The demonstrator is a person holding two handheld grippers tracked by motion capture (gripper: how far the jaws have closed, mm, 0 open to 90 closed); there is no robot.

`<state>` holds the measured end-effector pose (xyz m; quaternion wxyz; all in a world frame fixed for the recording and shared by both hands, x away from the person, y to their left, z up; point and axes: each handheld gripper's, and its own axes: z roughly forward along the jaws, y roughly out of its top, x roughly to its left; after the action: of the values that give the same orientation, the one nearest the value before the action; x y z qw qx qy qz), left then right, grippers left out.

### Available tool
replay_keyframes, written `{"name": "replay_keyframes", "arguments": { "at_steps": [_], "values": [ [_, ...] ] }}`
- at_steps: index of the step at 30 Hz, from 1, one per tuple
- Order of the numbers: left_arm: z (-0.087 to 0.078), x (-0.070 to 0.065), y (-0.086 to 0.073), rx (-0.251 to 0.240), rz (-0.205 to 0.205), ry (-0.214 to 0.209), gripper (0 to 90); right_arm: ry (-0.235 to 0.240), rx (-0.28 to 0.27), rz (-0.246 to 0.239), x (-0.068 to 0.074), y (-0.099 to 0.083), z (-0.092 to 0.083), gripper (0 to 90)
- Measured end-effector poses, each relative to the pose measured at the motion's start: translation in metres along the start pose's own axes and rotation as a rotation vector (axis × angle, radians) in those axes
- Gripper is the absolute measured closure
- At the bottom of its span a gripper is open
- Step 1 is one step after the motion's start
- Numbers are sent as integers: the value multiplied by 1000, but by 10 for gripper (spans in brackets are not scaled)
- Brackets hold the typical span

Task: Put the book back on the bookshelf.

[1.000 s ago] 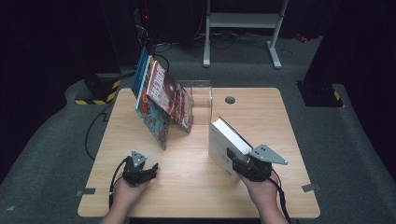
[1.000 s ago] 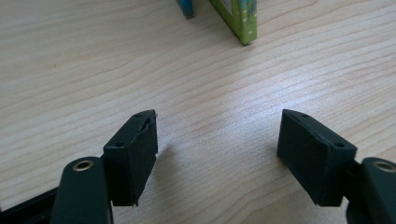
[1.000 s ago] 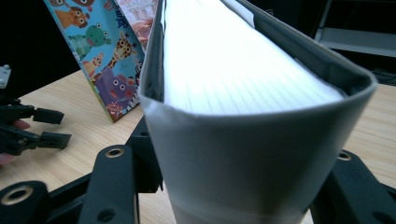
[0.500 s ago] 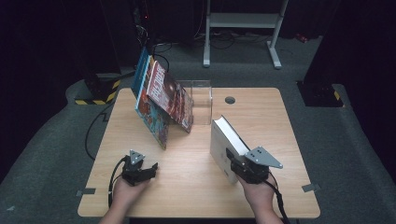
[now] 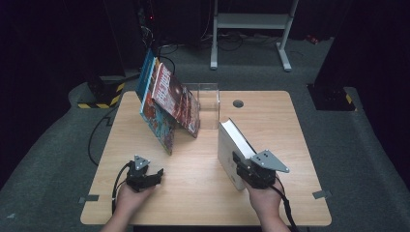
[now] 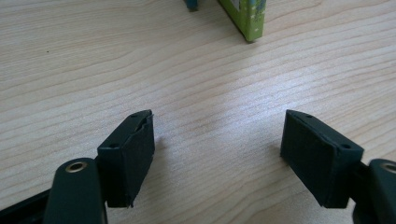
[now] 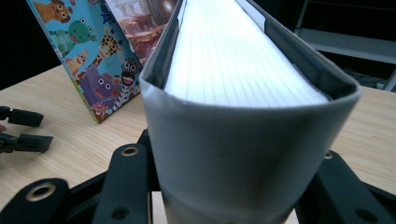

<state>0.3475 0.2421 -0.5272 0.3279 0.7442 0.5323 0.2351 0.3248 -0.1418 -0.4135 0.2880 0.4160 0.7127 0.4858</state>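
Since the grey book is already up on its edge, here's my read:

Right gripper [image 5: 241, 170]: lower right of the high view, jaws clamped on the near end of the thick grey book [image 5: 231, 147]. They have just been closing, and the book sits between them with the cover pressed from both sides in the right gripper view.

Left gripper [image 5: 153, 177]: lower left of the high view, resting on the counter [image 5: 270, 125] with jaws apart and nothing between them, just bare wood.

Where the book is: right of centre in the high view, standing on the counter on 1 long edge, running away from the person toward the clear acrylic stand [image 5: 205, 104].

Risk 1: the grip is only at 1 end, so the far end could sag or swing if lifted. A heavy block of pages does that.

Risk 2: the cover looks soft and bows around the pages in the right gripper view [image 7: 243, 140], so it could slip or the pages could splay.

Risk 3: swinging it toward the leaning picture books [image 5: 169, 104] at upper left of centre could knock them over. They're only propped at a slant.

How it looks: plain grey cover, white page block, thick, rounded at the gripped end, no title I can read.
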Motion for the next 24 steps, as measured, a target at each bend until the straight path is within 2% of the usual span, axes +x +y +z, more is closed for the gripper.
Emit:
{"name": "replay_keyframes", "arguments": {
  "at_steps": [6,8,21,24],
  "values": [
    [0,0,0,0,1,-1,260,-2,8,-17,5,10,4,545],
    [-1,1,0,0,11,2,260,0,-5,-13,6,15,5,545],
    [0,1,0,0,11,2,257,4,-31,-22,8,37,19,545],
    [0,0,0,-3,0,-2,256,9,-38,-21,9,41,22,545]
  ]
}}
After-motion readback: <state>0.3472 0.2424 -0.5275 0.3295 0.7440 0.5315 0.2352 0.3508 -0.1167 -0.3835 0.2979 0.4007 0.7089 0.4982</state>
